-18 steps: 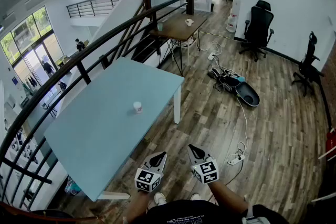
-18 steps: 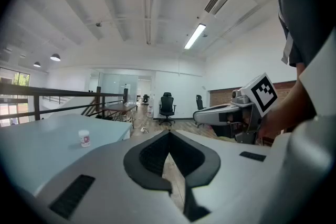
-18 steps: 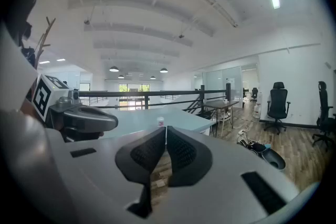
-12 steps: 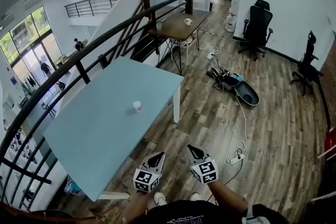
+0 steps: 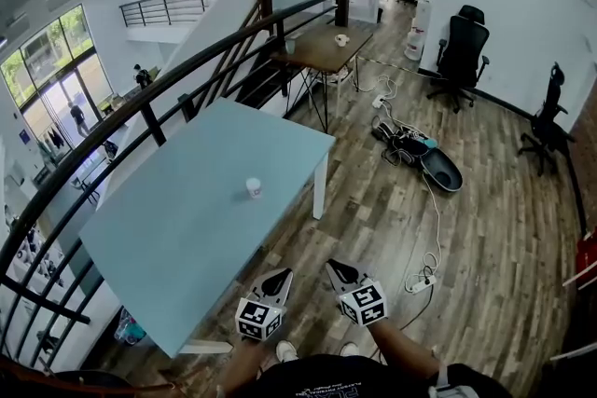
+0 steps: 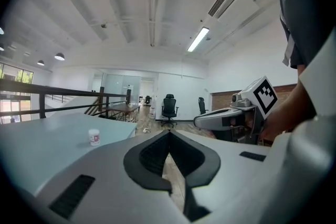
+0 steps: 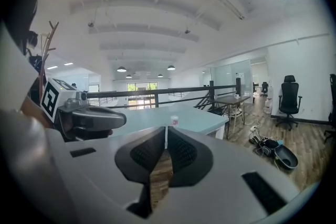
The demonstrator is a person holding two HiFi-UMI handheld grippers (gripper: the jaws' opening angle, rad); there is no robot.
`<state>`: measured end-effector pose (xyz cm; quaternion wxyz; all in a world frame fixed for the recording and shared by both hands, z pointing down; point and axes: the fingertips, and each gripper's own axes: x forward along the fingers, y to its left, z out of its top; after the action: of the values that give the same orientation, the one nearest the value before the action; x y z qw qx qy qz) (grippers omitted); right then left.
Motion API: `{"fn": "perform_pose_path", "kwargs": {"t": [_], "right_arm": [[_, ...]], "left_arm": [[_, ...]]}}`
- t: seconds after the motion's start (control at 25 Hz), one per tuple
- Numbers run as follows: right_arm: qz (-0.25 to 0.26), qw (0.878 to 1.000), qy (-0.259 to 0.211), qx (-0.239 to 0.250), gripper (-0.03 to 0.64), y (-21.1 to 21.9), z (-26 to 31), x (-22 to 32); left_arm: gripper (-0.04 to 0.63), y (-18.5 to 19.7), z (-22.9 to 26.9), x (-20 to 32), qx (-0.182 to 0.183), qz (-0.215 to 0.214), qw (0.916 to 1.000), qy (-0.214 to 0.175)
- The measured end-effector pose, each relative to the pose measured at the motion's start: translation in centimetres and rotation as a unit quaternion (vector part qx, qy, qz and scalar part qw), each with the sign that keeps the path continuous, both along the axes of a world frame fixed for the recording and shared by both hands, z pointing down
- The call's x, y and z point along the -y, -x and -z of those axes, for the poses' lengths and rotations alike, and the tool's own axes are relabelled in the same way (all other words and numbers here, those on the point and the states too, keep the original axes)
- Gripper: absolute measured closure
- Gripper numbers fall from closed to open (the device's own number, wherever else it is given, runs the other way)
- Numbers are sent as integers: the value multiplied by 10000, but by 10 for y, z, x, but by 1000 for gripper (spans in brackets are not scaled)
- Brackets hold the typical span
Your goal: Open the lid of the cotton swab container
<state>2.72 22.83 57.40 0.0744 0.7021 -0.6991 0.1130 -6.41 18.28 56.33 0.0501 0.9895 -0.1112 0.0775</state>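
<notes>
Barely shifted since earlier: left tongs (image 5: 285, 275), right tongs (image 5: 332, 267), both closed, empty | cotton swab container (image 5: 252, 188) far on surface (image 5: 177, 238) (light, likely tippy) | body to be steadied, lid (image 5: 252, 183) gripped at rim

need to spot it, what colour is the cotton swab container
The cotton swab container is white with a reddish marking; the left gripper view shows it best.

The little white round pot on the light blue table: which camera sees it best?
The left gripper view: there the small white round container stands side-on and biggest, red print showing. The head view shows it small from above on the light blue table. The right gripper view shows only a tiny far-off speck.
</notes>
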Motion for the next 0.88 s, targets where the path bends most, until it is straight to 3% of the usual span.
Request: {"fn": "perform_pose_path", "kwargs": {"t": [0.28,0.64,0.88], "right_arm": [[576,9981,174,127,592,49,-4,29],[249,9984,258,440,592,77,-12,44],[179,9982,368,428,592,65,-15,50]], "left_arm": [[583,28,0,23,55,-35,9998,-209],[583,55,-1,40,71,-242,9995,-201],[583,55,-7,60,80,-200,9998,-44]]}}
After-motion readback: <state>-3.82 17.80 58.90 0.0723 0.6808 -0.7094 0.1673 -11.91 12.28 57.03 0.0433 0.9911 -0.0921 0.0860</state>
